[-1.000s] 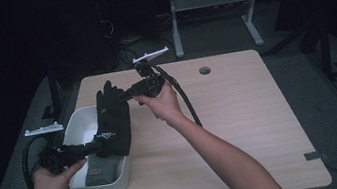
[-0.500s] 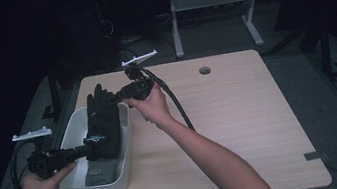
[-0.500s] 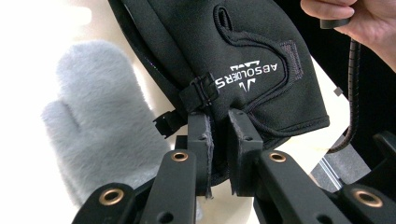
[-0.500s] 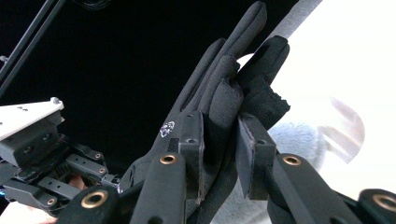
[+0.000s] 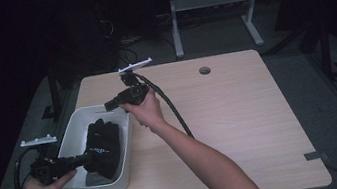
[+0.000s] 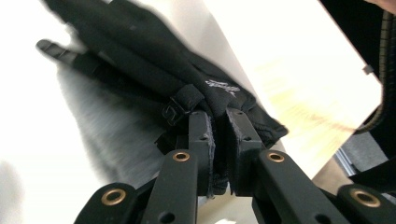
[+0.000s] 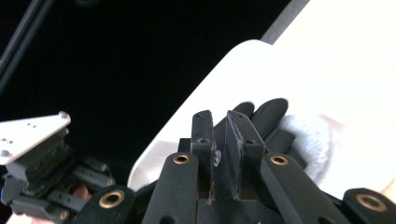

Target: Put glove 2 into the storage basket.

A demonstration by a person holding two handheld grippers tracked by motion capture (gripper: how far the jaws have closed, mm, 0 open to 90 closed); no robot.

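Black glove held in the white bin at the table's 9 o'clock side.

On the black glove [image 6: 187,79] we see small white script near the cuff, too blurred to read. Our left gripper [image 6: 217,135] has its jaws clamped on the glove's cuff edge, fabric pinched between the pads; the glove lies inside the white bin [image 5: 74,126]. Our right gripper [image 5: 110,103] hovers over the bin's 12 o'clock rim, its jaws nearly together with a thin gap, gripping nothing, the glove's fingertips beyond them. The table [image 5: 240,114] carries the bin.
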